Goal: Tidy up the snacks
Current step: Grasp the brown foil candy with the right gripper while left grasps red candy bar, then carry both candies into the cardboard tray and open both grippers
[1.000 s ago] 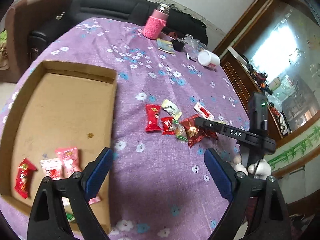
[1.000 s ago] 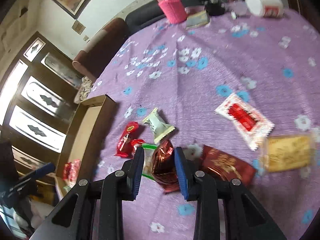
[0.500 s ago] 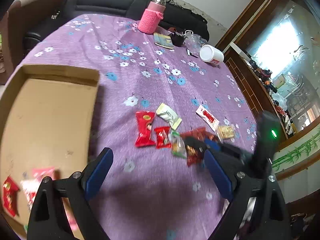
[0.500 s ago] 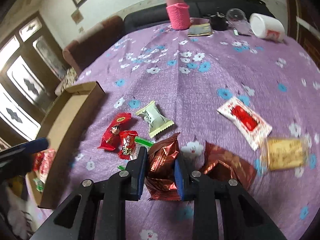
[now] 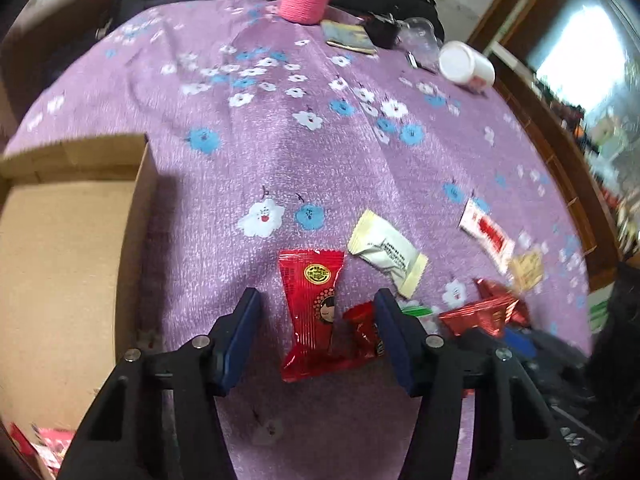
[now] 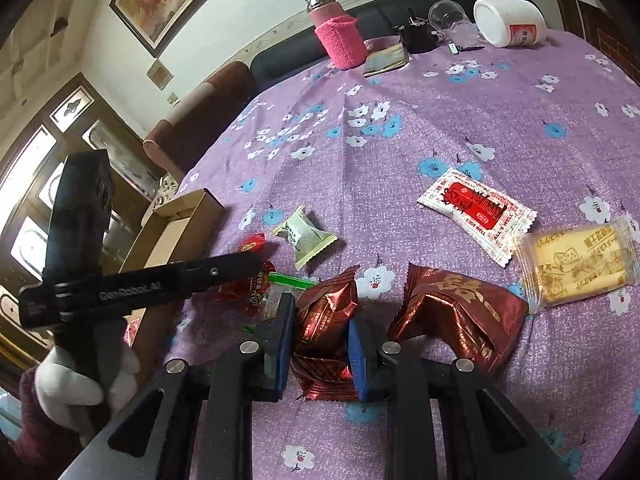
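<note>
Right gripper pinches a dark red foil packet on the purple floral cloth; beside it, a white-red sachet reads "ALL'S WELL". Left gripper, marked "GenRobot.AI", jaws just closing but still apart around a red candy pack; cardboard box lies left.

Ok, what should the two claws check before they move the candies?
1. Right claw gripping the dark red foil packet: ok, pads press both sides.
2. Left claw around the bright red candy: ok; its jaws have just been closing.
3. Left pads pinching that candy: not ok, gaps remain.
4. Small red candy clear of the left claw: not ok, it sits by the right pad.
5. Cardboard box has room: ok, bare floor shows.
6. Claws clear of each other: cannot tell.
</note>
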Demonstrator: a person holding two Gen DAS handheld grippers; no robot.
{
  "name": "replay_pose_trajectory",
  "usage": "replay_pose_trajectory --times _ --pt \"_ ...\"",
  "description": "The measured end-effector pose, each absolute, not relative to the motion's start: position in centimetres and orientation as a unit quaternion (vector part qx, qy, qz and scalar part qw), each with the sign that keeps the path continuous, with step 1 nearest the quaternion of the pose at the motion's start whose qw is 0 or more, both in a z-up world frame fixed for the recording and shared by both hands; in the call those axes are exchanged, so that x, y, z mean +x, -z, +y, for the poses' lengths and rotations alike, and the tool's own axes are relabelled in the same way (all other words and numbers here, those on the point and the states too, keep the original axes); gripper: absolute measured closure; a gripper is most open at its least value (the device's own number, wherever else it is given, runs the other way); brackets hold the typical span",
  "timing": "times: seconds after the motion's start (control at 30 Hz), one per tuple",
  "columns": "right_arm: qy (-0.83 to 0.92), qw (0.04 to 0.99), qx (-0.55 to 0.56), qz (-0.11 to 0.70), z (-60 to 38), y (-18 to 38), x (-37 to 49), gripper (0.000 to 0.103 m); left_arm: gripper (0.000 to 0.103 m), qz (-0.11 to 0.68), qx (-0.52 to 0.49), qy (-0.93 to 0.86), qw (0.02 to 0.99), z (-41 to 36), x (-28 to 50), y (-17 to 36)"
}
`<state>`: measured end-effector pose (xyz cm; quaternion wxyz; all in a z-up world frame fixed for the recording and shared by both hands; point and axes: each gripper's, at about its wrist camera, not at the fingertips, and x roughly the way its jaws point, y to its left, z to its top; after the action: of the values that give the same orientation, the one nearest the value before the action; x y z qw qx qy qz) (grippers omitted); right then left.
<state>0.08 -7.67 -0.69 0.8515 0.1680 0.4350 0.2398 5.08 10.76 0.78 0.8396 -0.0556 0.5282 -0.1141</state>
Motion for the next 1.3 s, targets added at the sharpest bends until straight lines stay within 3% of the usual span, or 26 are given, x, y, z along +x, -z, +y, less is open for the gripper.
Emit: replay_pose_trajectory --times 0.03,0.07,0.1,0.5,0.77,1.0,1.3 --pt "-0.241 0.852 0.169 0.433 -7.7 0.6 0.0 0.077 0.072 0.525 -0.042 0.115 0.842 10.4 4.9 -0.7" --pt "-0.243 0.853 0.172 0.429 -7.7 0.4 -0.2 0.077 0.083 0.525 -0.031 0.116 0.843 10.1 4.8 -0.6" --pt "-0.244 0.854 0.176 0.424 -7.9 0.3 -0.3 0.077 0.086 0.524 -0.026 0.116 0.843 10.1 4.7 -0.6" --pt "-0.249 0.857 0.218 0.394 -9.6 -0.5 -0.4 0.077 0.086 0.481 -0.135 0.154 0.852 14.1 1.4 -4.8" --pt "-0.278 0.849 0.215 0.396 -6.1 -3.4 -1.0 0.076 0.086 0.444 -0.146 0.088 0.88 23.1 -1.7 -8.6" --pt "-0.347 0.819 0.174 0.422 3.5 -6.2 -1.0 0.076 0.086 0.452 -0.17 0.011 0.876 31.7 -2.8 -7.0" --pt "-0.366 0.776 0.144 0.494 14.9 -2.6 1.9 0.076 0.086 0.473 -0.194 -0.009 0.86 35.6 -3.0 -3.6"
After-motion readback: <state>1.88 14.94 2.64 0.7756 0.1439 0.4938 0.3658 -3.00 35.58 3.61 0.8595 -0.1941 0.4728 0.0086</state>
